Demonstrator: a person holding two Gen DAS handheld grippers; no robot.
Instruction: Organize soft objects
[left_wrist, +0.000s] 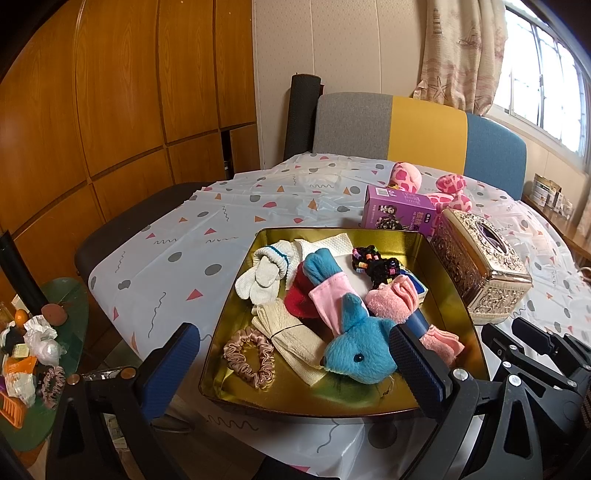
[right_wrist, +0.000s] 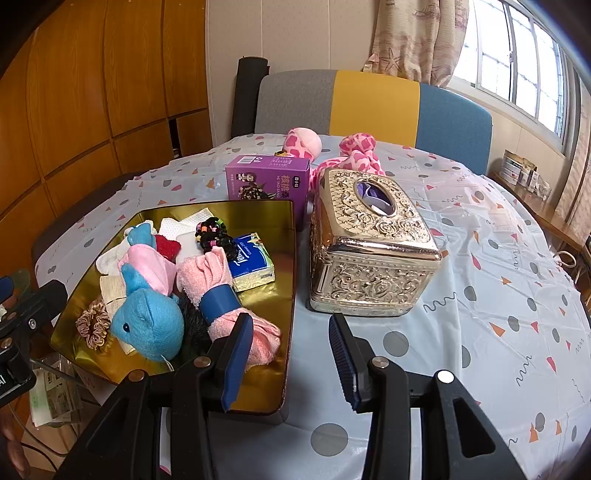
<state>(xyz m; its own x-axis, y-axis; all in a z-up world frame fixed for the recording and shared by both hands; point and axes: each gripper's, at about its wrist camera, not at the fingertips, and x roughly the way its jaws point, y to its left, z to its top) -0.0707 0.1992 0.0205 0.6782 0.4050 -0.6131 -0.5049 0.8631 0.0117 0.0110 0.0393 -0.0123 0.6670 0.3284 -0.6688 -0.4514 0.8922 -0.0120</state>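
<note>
From the left wrist view, the left tool (left_wrist: 291, 354) hangs with its blue-padded jaws spread wide and nothing between them, poised over the near rim of the shallow gold metal tray (left_wrist: 236, 314). Just ahead of it lies the fluffy blue plush animal in a pink garment (left_wrist: 360, 349), sprawled across the tray's middle. To the tool's left side sit a tan satin scrunchie (left_wrist: 249, 356) and folded cream ribbed cloth (left_wrist: 284, 332); further ahead are white knitted mittens (left_wrist: 264, 275) and a cluster of black hair ties with coloured beads (left_wrist: 373, 262). The soft things seem gathered here because the tray serves as their collecting bin.

From the right wrist view, the right tool (right_wrist: 291, 360) is also empty, its jaws moderately apart, straddling the tray's right edge over the dotted white plastic-covered worktop (right_wrist: 480, 295). Just ahead to its left is a rolled pink towel with a blue band (right_wrist: 221, 295), beside a blue packet of tissues (right_wrist: 253, 262). Directly ahead stands the ornate gold embossed tissue box (right_wrist: 369, 251), with a purple cardboard carton (right_wrist: 269, 177) beyond. Well beyond those lies a pink spotted plush toy (right_wrist: 354, 151), still outside the tray; it is probably one toy, though the boxes hide its middle. I'd judge it the likely remaining piece to bring in.
</note>
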